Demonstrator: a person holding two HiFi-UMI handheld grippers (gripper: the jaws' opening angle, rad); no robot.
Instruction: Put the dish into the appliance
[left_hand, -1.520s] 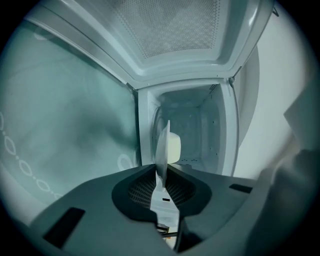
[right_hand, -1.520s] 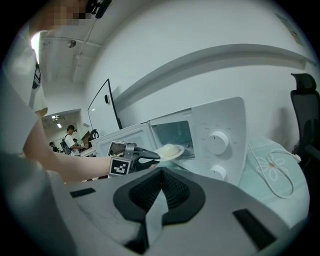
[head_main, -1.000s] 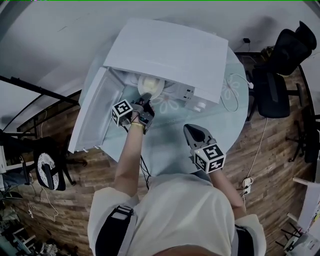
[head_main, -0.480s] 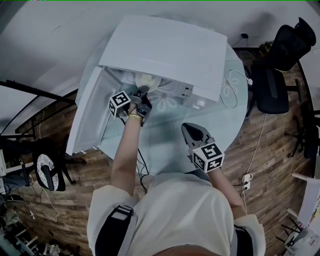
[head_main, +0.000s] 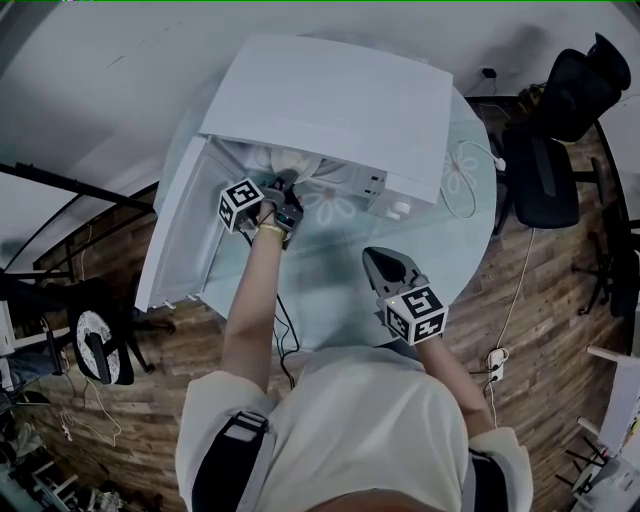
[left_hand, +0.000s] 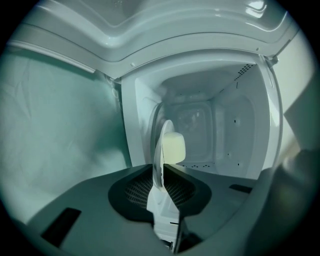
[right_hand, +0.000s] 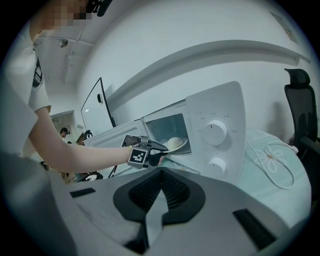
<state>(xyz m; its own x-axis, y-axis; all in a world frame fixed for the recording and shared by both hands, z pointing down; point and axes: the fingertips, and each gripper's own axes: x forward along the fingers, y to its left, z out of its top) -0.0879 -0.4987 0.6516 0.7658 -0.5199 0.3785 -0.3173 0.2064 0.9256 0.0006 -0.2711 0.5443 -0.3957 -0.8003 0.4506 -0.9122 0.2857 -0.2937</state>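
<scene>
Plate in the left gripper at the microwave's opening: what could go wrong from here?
The left gripper pinches the plate only by its rim, so it could tilt or slip. The pale round food sits loose on it and could roll off. The plate's far edge might clip the microwave at its opening.

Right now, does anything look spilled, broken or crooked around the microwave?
Nothing stands out. The left tool grips the dish by its rim, about level, at the doorway of the open microwave. The pale food sits on the dish unspilled. The right tool is shut and empty.
</scene>
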